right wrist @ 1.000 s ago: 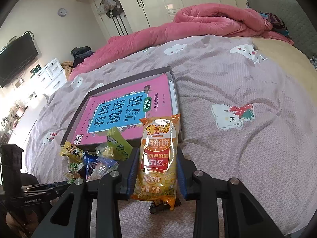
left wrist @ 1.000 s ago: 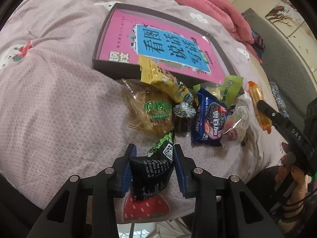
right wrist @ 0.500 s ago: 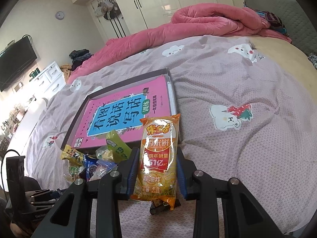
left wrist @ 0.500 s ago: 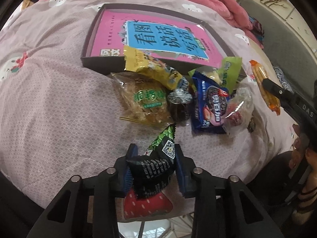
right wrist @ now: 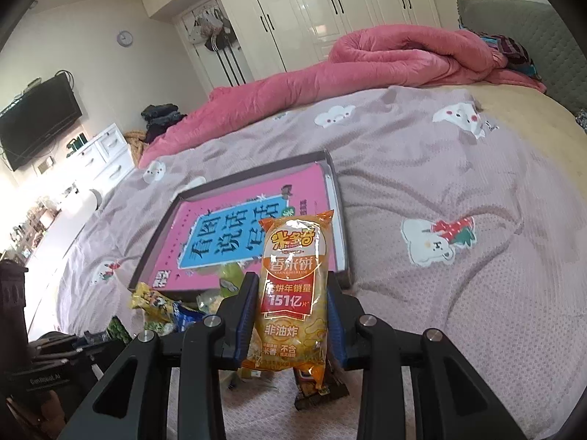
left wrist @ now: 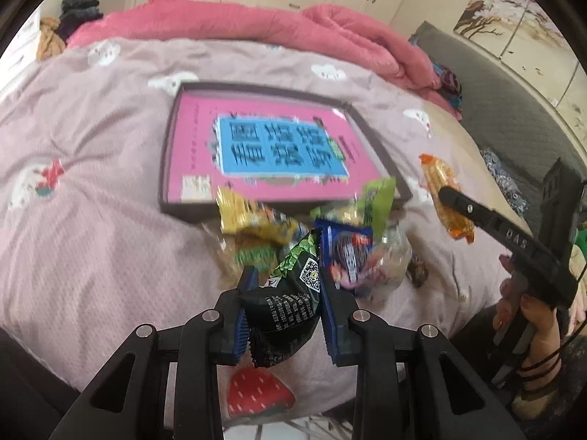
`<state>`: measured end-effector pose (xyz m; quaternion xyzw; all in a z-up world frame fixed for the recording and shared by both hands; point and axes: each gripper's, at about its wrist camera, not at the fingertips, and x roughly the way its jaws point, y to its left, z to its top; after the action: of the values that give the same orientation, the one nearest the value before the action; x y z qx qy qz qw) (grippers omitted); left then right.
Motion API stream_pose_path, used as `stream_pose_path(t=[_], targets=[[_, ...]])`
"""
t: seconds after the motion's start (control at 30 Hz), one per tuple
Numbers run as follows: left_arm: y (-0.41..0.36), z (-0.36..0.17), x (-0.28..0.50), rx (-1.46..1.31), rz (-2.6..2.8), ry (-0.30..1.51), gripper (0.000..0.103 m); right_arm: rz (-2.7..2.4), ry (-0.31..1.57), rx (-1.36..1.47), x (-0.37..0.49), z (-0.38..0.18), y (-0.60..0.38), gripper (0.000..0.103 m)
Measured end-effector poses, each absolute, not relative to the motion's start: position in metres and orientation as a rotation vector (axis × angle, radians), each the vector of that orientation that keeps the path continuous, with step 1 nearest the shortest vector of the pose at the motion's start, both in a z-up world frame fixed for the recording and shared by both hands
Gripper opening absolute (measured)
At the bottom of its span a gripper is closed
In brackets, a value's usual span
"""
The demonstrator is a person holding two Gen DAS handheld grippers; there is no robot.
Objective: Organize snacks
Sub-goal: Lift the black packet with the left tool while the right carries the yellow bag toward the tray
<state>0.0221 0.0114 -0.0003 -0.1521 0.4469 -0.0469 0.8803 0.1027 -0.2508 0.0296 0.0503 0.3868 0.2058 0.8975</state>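
My left gripper (left wrist: 288,293) is shut on a black and green snack packet (left wrist: 290,300), held above the bed near its front edge. My right gripper (right wrist: 291,300) is shut on an orange rice cracker packet (right wrist: 293,293), also seen in the left wrist view (left wrist: 445,198). A pile of loose snacks (left wrist: 312,234) lies in front of a dark shallow box (left wrist: 183,212) with a pink and blue book (left wrist: 271,154) inside. The box (right wrist: 339,220) and book (right wrist: 238,234) lie just beyond the cracker packet in the right wrist view. A brown wrapped snack (right wrist: 323,392) lies under the right gripper.
The bed has a mauve cover (right wrist: 458,190) with bear prints. A pink quilt (right wrist: 385,62) is bunched at the far side. A grey headboard (left wrist: 513,124), white wardrobes (right wrist: 330,11) and a wall television (right wrist: 36,117) stand around. The person's hand (left wrist: 528,304) holds the right gripper's handle.
My left gripper has lifted and tilted up with the black packet, so the box and the room behind now show. The right gripper has risen slightly with the cracker packet.
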Motion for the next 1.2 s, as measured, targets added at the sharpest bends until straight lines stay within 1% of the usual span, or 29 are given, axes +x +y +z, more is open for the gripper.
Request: stream_pose_path(t=[0.43, 0.77, 1.2], targets=[[0.047, 0.03, 0.048, -0.371, -0.006, 0.831, 0.033, 0.453, 0.755, 0.077, 0.113, 0.038, -0.239, 0.035], [0.069, 0.032, 0.073, -0.395, 0.048, 0.79, 0.033, 0.461, 0.72, 0.075, 0.128, 0.041, -0.236, 0.035], [0.074, 0.021, 0.1, -0.408, 0.068, 0.804, 0.033, 0.468, 0.711, 0.077, 0.146, 0.041, -0.234, 0.035]])
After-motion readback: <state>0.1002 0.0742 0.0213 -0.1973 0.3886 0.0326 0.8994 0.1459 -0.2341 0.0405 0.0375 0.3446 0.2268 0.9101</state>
